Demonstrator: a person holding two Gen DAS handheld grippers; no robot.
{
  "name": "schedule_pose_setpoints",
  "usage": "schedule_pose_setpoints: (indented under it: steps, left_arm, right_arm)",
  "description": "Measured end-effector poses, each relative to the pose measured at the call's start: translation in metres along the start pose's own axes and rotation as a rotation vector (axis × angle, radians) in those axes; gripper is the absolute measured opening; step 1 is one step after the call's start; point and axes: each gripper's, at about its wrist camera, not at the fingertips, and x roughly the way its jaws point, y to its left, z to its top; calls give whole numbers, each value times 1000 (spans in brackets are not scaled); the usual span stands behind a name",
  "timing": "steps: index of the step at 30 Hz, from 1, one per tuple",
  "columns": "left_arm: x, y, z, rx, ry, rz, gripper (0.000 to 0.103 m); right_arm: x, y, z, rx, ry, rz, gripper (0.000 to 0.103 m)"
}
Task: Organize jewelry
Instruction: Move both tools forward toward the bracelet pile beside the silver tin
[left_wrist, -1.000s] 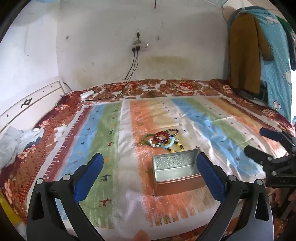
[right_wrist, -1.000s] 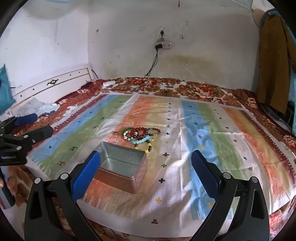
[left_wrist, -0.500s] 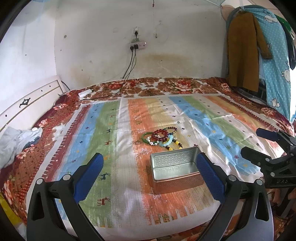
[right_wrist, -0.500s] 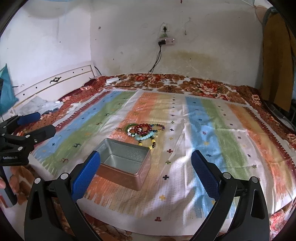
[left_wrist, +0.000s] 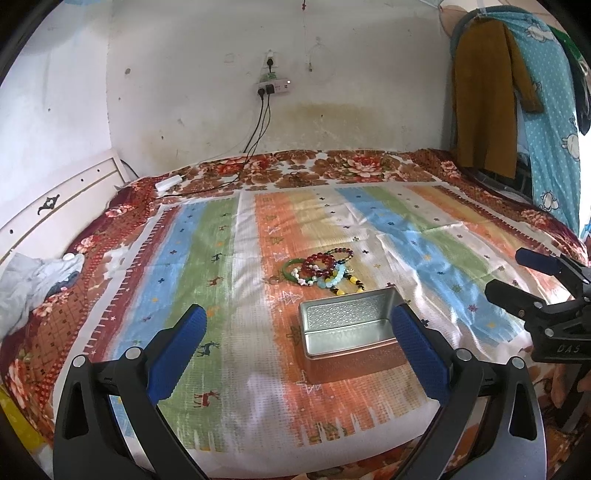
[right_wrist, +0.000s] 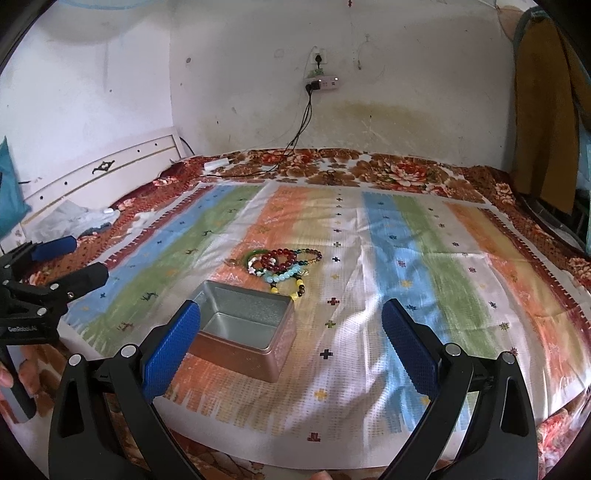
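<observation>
Both the left gripper (left_wrist: 297, 330) and right gripper (right_wrist: 291, 325) hang spread, empty. The tin (right_wrist: 245, 326), ahead of them, partly hides behind their pads; bracelets (left_wrist: 323, 267) lie beyond, tangled.

The box (left_wrist: 347, 334) sits on the cloth (left_wrist: 229, 280); the bracelets (left_wrist: 323, 269) lie heaped just behind it, apart.

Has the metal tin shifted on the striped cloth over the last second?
No. The metal tin sits on the same orange stripe, just in front of the bead bracelets; only the cameras moved.
</observation>
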Motion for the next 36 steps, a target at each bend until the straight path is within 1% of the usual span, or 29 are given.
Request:
schedule_pose_setpoints:
  steps: [11, 17, 21, 25, 26, 31, 36]
  left_arm:
    - [1, 2, -2, 1, 14, 10, 98]
    - [10, 1, 1, 3, 41, 12, 98]
    - [24, 0, 9, 0, 66, 15, 98]
    - [30, 1, 17, -4, 57, 20, 98]
    - [32, 1, 19, -8, 59, 19, 98]
    - [50, 5, 29, -42, 103, -1, 98]
    - [60, 5, 32, -31, 124, 2, 98]
  right_arm:
    - [3, -4, 3, 25, -7, 15, 99]
    - [8, 0, 7, 11, -1, 7, 100]
    - [19, 4, 14, -7, 12, 10, 100]
    - [30, 4, 21, -12, 34, 22, 100]
    - [33, 2, 22, -5, 36, 12, 100]
    - [45, 1, 34, -7, 25, -1, 100]
    - [58, -2, 38, 10, 46, 17, 100]
